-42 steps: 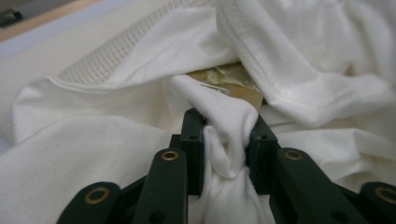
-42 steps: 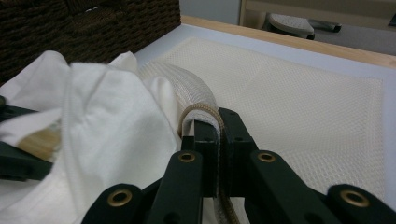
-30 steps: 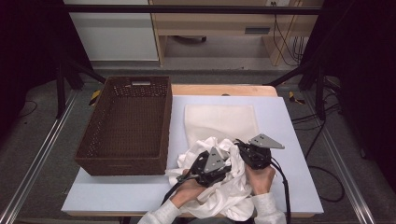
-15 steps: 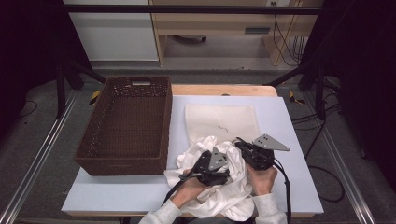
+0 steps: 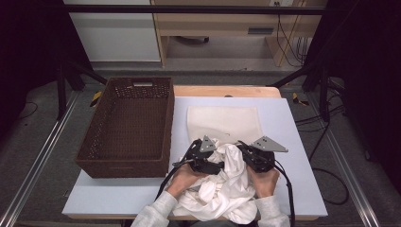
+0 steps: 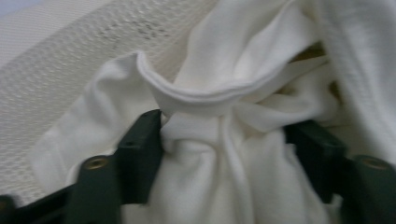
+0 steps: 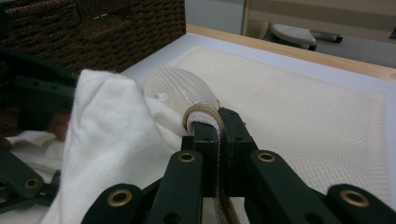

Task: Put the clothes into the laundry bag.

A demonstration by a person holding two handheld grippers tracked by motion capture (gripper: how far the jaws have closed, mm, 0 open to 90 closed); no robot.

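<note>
Left gripper (image 6: 224, 154) jaws just opened, spread around a bunched white garment (image 5: 227, 184) at the counter's (image 5: 293, 142) near edge; right gripper (image 7: 218, 140) jaws pressed together, pinching a mesh bag's (image 7: 180, 93) zippered edge.

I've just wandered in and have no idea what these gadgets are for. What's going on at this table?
A person is working a crumpled white cloth garment and a cream mesh laundry bag at the near edge of the table, one hand-held tool in each hand. The right gripper has its jaws shut on the bag's zippered rim. The left gripper has just been opening its jaws, and a bunched fold of the garment sits between them. A brown wicker basket stands beside them.
</note>
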